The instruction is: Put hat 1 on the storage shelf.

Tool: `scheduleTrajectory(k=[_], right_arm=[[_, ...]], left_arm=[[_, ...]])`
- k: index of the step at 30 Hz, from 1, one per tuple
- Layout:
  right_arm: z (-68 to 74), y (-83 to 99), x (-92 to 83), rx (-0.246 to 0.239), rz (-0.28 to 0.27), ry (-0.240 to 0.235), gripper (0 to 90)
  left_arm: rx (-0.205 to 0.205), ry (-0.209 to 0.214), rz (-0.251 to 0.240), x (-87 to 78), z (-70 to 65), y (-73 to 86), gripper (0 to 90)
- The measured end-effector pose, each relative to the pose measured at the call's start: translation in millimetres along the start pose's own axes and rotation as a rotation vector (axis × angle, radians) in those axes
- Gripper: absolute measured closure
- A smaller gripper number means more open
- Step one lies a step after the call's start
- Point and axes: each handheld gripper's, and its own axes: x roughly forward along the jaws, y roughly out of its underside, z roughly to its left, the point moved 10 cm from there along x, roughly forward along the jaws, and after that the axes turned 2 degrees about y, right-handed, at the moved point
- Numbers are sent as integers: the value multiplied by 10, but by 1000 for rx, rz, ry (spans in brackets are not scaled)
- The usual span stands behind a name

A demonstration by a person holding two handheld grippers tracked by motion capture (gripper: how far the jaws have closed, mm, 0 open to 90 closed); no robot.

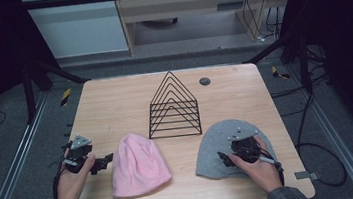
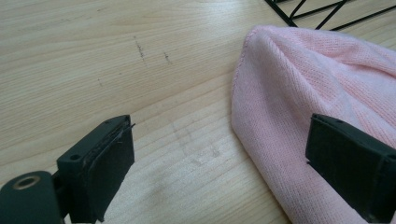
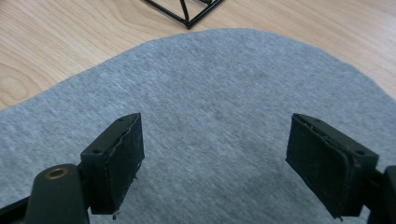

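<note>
Two black hand-held grippers, left point(image 1: 102, 163) and right point(image 1: 225, 159), each topped by a grey three-cornered plate; sleeves seem dark grey.

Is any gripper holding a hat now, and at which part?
Nothing is held. The left gripper is open beside the pink hat; the right gripper is open above the grey hat.

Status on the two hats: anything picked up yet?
Nothing looks done: the pink hat and grey hat both lie flat on the table. In hand: the left claw is open at the pink hat's edge, the right claw open over the grey one. Grasping both remains.
</note>
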Motion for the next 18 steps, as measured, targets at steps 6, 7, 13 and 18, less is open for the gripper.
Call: scheduleTrajectory(k=[6,7,13,18], right_arm=[[-74,-29,-44,-24,-41,31,229],[-74,-29,-44,-24,-41,31,229],[-120,-12,-85,-17,-42,51,257],[-126,-36,-116,-6,-51,49,302]], left_arm=[[9,13,1,-2,-94,-29,81],[9,13,1,-2,-94,-29,81],[38,44,-12,-59,-222,-79,89],[87,59,-27,-136,-314,-300,108]])
